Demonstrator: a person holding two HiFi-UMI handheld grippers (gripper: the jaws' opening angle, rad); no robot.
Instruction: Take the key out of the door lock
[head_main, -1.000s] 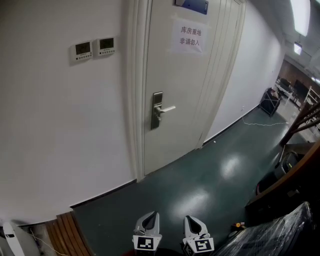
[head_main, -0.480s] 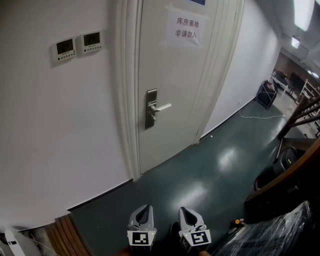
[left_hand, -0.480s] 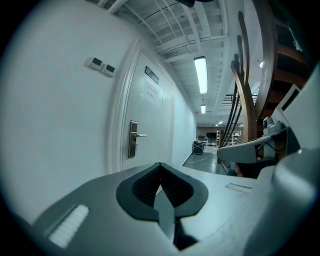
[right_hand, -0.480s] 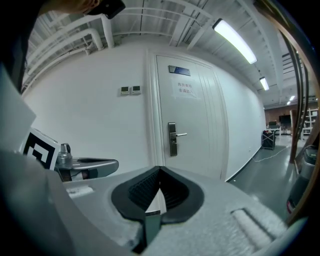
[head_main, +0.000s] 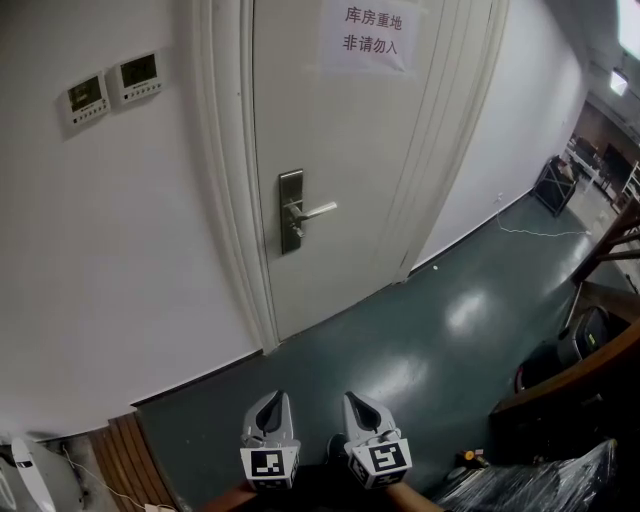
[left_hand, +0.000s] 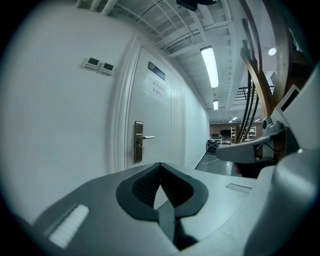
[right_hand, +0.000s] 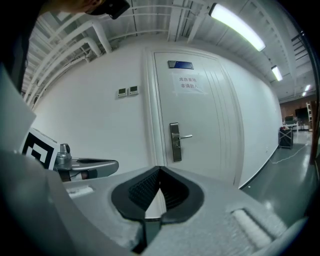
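Observation:
The white door (head_main: 340, 150) carries a steel lock plate (head_main: 290, 210) with a lever handle (head_main: 318, 210) pointing right. A key in the lock is too small to make out. Both grippers hang low in the head view, well short of the door. My left gripper (head_main: 270, 402) is shut with nothing in it, and my right gripper (head_main: 359, 401) beside it is shut and empty too. In the left gripper view the lock plate (left_hand: 138, 142) stands far beyond the shut left gripper (left_hand: 160, 169). The right gripper view shows the lock plate (right_hand: 175, 142) above the closed right gripper (right_hand: 160, 172).
Two wall controllers (head_main: 110, 85) hang left of the door frame. A paper notice (head_main: 372, 40) is stuck on the door. Wooden slats (head_main: 120, 465) lie at the lower left. Dark wooden furniture (head_main: 590, 370) and a plastic-wrapped bundle (head_main: 530, 485) stand at the right on the dark green floor (head_main: 400, 340).
The head view has shifted toward the door, so the lock sits lower and further left. Both grippers have risen a little in the picture and stay shut.

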